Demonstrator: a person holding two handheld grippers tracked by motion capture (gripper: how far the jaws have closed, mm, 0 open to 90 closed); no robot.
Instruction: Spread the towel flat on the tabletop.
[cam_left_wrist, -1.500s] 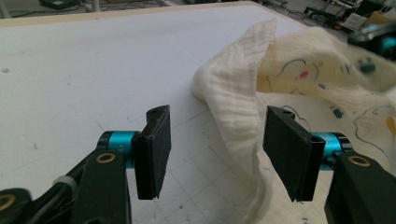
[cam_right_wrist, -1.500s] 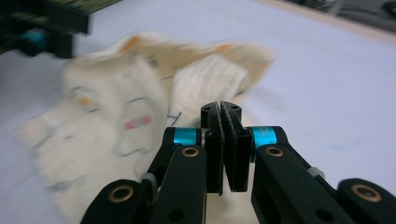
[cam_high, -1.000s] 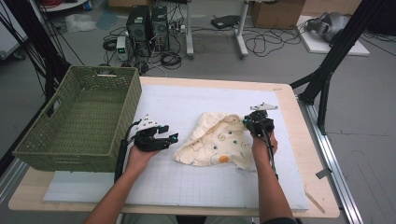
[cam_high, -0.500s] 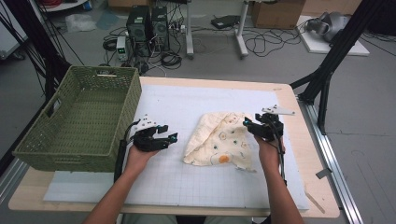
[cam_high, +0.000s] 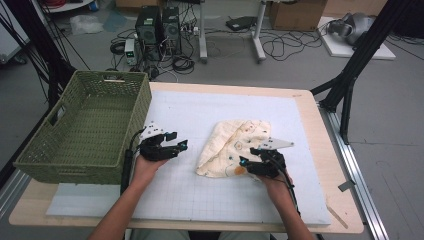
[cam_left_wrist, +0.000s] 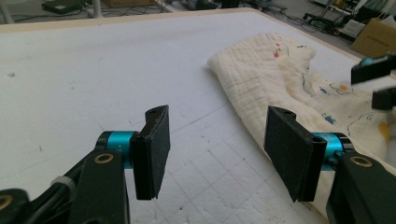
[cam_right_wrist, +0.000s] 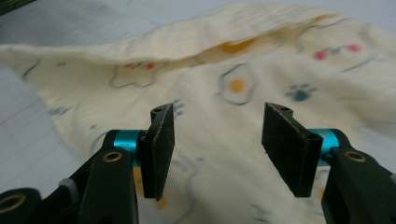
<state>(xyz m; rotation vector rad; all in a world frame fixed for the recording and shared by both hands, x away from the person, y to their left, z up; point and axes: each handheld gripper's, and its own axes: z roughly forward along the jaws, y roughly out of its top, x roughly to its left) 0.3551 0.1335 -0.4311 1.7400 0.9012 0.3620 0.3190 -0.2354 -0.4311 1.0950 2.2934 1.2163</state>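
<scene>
The right gripper (cam_high: 250, 165) has been brought back from the far right edge of the cloth (cam_high: 234, 145) to its near edge within approx. 1 s; jaws wide apart, nothing held, cloth just ahead. The cloth lies crumpled at table (cam_high: 300, 200) centre, slightly reshaped vs. before. The left gripper (cam_high: 177, 146) is unmoved left of it, jaws wide open, empty. A near-edge grasp is prob. being set up; the green basket (cam_high: 65, 150) sits far left.
</scene>
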